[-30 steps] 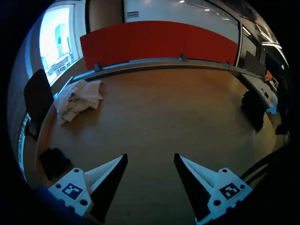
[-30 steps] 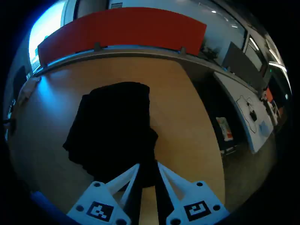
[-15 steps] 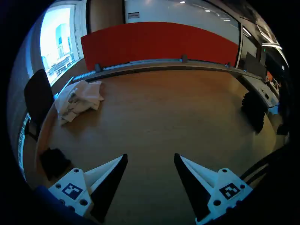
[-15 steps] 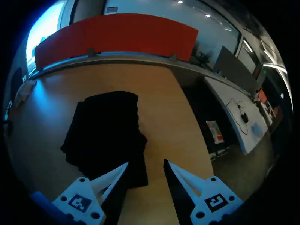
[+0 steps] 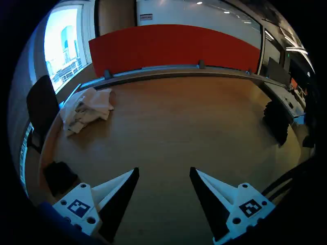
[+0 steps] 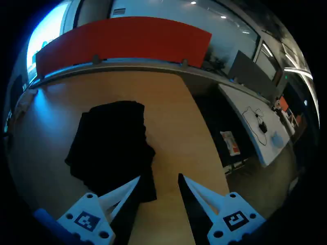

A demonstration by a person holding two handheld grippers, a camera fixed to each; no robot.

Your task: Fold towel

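A folded black towel [image 6: 110, 151] lies flat on the wooden table [image 6: 175, 122]. My right gripper [image 6: 159, 179] is open just above its near right corner, with nothing between the fingers. In the left gripper view the same black towel [image 5: 278, 120] shows as a dark stack at the table's far right edge. My left gripper [image 5: 163, 171] hangs open over bare wood. A crumpled white towel [image 5: 86, 108] sits at the table's far left corner.
A red partition [image 5: 175, 45] runs along the table's back edge. A dark chair [image 5: 41, 104] stands left of the table by the window. To the right, past the table edge, a white desk [image 6: 253, 126] carries cables. A small dark object [image 5: 59, 175] lies at the near left.
My right gripper has opened, let go of the black towel and drawn back a little to the right. The left gripper has stayed still.
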